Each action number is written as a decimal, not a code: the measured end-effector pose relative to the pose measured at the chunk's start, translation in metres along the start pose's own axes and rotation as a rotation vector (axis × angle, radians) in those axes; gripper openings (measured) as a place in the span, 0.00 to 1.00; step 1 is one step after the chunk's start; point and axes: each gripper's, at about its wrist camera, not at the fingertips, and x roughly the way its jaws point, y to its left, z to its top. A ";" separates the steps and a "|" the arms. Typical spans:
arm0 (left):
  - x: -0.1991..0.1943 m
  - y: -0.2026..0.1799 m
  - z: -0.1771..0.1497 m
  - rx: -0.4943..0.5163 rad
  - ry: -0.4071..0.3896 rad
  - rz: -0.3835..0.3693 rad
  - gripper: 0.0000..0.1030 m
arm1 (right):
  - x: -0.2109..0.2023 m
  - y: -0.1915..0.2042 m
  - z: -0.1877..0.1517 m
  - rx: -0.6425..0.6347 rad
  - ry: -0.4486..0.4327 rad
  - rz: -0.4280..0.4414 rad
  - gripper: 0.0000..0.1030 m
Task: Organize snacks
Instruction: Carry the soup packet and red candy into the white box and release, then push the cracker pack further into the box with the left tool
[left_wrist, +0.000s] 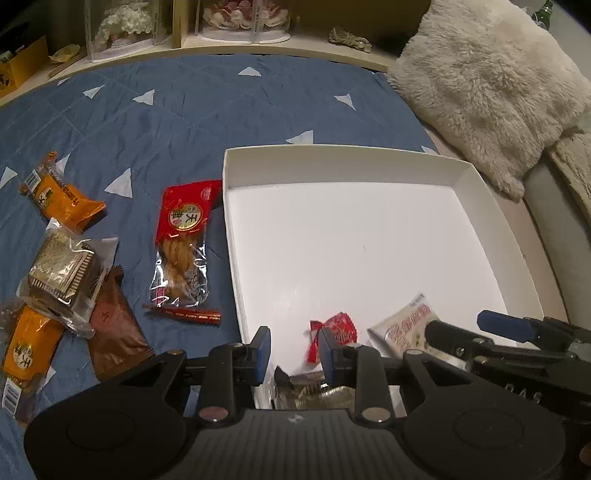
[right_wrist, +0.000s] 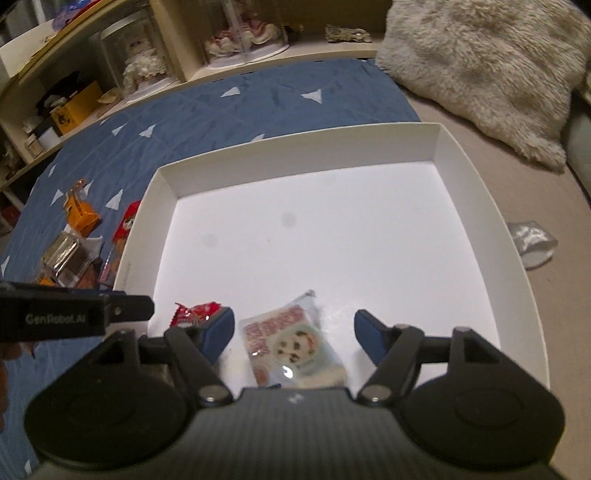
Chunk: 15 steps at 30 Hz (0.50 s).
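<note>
A white box lies on the blue quilt. Near its front edge lie a small red candy, a white cookie packet and a gold-wrapped snack. My left gripper is open and empty over the box's front left corner, just above the gold snack. My right gripper is open, its fingers either side of the cookie packet and not touching it. Left of the box lies a red-topped packet.
Further left on the quilt are orange packets, a gold-tray cake and a brown packet. A furry cushion lies behind the box on the right. A silver wrapper lies right of it. A shelf runs along the back.
</note>
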 end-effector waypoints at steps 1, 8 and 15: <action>-0.002 0.000 -0.002 0.003 0.000 0.000 0.30 | -0.002 -0.001 -0.001 0.008 0.001 -0.003 0.75; -0.015 0.000 -0.013 0.018 -0.002 -0.006 0.32 | -0.019 -0.003 -0.010 0.038 -0.005 -0.010 0.76; -0.030 0.003 -0.025 0.031 -0.007 -0.006 0.38 | -0.038 0.008 -0.018 0.026 -0.027 -0.046 0.84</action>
